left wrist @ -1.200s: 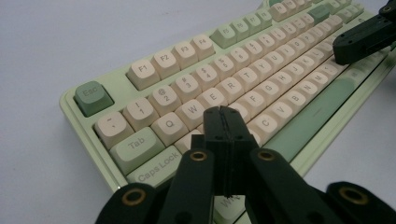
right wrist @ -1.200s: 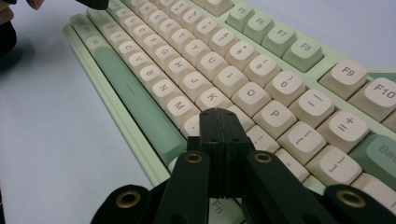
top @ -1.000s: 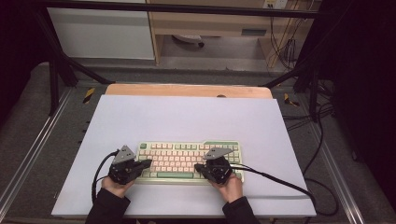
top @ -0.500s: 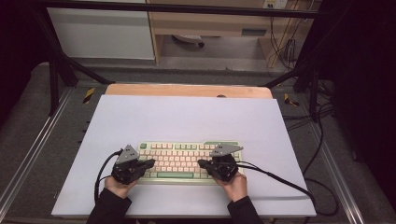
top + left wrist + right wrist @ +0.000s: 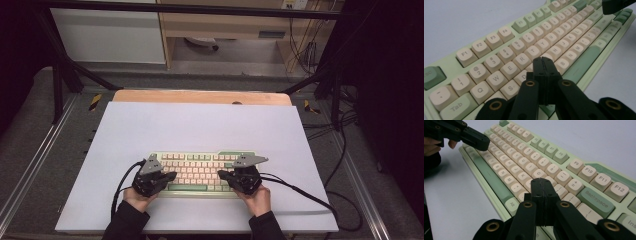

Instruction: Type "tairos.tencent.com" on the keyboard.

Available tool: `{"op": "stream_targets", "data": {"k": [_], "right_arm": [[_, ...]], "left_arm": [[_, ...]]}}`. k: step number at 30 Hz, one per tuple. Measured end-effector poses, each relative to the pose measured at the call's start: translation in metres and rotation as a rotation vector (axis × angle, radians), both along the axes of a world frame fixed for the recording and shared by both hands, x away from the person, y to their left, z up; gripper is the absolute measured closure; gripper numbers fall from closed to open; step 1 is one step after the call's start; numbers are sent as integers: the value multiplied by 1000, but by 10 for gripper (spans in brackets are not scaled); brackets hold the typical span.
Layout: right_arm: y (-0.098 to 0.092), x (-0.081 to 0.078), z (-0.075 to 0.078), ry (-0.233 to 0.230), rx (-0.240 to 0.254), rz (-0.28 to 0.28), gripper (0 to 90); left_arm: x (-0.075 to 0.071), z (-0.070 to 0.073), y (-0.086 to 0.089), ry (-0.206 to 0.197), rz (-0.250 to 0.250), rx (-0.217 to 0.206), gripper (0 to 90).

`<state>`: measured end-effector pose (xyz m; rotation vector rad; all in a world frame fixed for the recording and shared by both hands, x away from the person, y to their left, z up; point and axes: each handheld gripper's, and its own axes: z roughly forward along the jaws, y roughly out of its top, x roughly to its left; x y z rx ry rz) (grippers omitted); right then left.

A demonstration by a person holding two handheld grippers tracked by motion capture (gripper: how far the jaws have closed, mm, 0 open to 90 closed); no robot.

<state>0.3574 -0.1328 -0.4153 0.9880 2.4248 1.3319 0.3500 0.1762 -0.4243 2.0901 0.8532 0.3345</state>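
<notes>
A pale green keyboard (image 5: 197, 166) with cream keys lies near the front of the white table top. My left gripper (image 5: 173, 176) hovers over its left half, jaws shut and empty, tips above the D and F keys of the keyboard (image 5: 506, 53) in the left gripper view (image 5: 544, 60). My right gripper (image 5: 220, 174) is over the right half, also shut on nothing, tips (image 5: 541, 181) near the L and semicolon keys of the keyboard (image 5: 524, 162). Each gripper points inward at the other: the right gripper (image 5: 616, 6) and the left gripper (image 5: 480, 143) show far off.
The white table top (image 5: 200, 125) stretches wide behind and beside the keyboard, with a wooden strip (image 5: 200, 96) at its far edge. A black cable (image 5: 305, 195) trails right from the right gripper. Metal rails (image 5: 30, 165) flank the table.
Both hands and their grippers have drifted a little to the right over the keyboard. The jaws stay shut and the keyboard has not moved.
</notes>
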Motion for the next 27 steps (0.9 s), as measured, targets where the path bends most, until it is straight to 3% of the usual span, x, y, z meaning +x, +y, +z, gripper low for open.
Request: {"op": "stream_targets", "data": {"k": [19,27], "right_arm": [[0,0,-2,4,-3,4,900],[0,0,-2,7,4,4,900]], "left_arm": [[-2,-9,-2,12,-5,24,900],[-3,-7,0,4,-9,8,900]]}}
